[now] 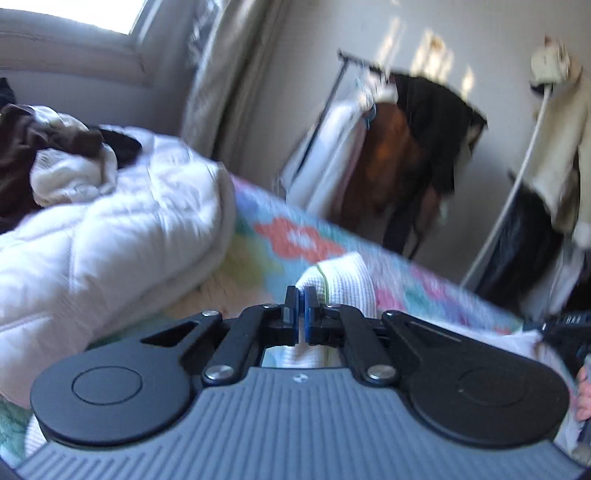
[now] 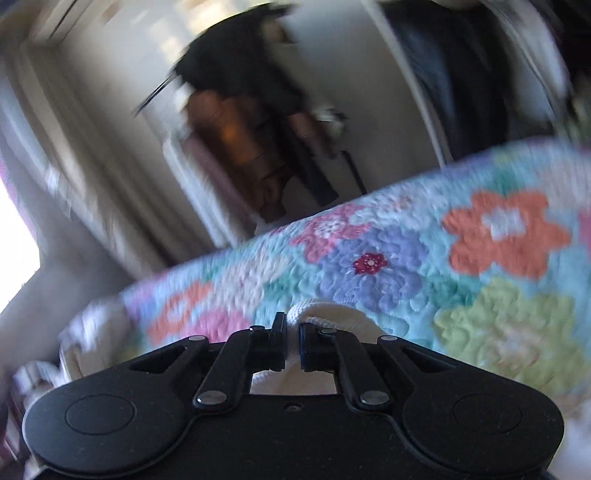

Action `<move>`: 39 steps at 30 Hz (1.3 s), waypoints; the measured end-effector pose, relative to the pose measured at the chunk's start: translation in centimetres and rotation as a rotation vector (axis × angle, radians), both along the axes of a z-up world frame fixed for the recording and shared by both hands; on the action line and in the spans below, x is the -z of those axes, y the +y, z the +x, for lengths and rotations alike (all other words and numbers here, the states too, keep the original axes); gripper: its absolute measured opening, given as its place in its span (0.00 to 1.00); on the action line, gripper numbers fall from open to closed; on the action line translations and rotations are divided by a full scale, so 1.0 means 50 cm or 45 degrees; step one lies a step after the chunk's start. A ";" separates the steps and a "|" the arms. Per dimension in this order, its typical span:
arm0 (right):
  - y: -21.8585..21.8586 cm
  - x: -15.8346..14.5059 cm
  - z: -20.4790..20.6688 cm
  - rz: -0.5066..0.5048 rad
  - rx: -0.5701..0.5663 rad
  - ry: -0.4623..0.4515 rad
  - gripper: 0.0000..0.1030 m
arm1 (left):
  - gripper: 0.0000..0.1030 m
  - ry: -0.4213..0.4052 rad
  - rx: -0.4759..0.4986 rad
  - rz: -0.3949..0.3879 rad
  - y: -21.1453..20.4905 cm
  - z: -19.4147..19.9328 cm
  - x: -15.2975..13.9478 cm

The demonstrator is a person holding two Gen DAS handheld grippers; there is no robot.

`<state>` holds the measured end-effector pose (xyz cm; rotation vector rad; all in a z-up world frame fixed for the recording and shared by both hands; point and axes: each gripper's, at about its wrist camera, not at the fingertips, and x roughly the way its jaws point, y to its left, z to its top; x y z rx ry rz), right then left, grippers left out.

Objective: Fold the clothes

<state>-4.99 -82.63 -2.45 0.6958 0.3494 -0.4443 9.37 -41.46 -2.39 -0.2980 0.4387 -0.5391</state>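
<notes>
White garment (image 1: 343,280) waffle-knit cloth; quilt (image 2: 369,280) stitched, puckered

a bed is covered by a flowered quilt (image 2: 388,266) and a white duvet (image 1: 110,221). bright daylight is let in by a window (image 1: 74,14) beside a pale curtain (image 1: 218,74). dark and brown garments are hung on a clothes rack (image 1: 406,147) against a pale wall (image 1: 295,74).

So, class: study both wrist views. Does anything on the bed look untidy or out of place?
Yes. A heap of unfolded clothes, dark brown and cream, lies crumpled on the puffy white duvet. The white knit garment pinched by both grippers is bunched up on the floral quilt, not flat.
</notes>
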 end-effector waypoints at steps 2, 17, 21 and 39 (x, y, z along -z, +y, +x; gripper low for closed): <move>-0.032 0.026 0.021 0.062 0.006 0.068 0.07 | 0.02 -0.025 -0.034 0.038 -0.005 -0.004 0.002; 0.195 0.004 0.122 -0.753 -0.111 0.949 0.48 | 0.44 0.556 0.242 0.014 -0.034 0.081 0.076; 0.269 -0.043 0.167 -0.650 -0.461 0.696 0.51 | 0.54 0.627 0.331 0.041 -0.046 0.080 0.088; 0.396 -0.051 0.174 -0.376 -0.634 0.118 0.06 | 0.57 0.714 0.372 -0.052 0.000 0.121 0.094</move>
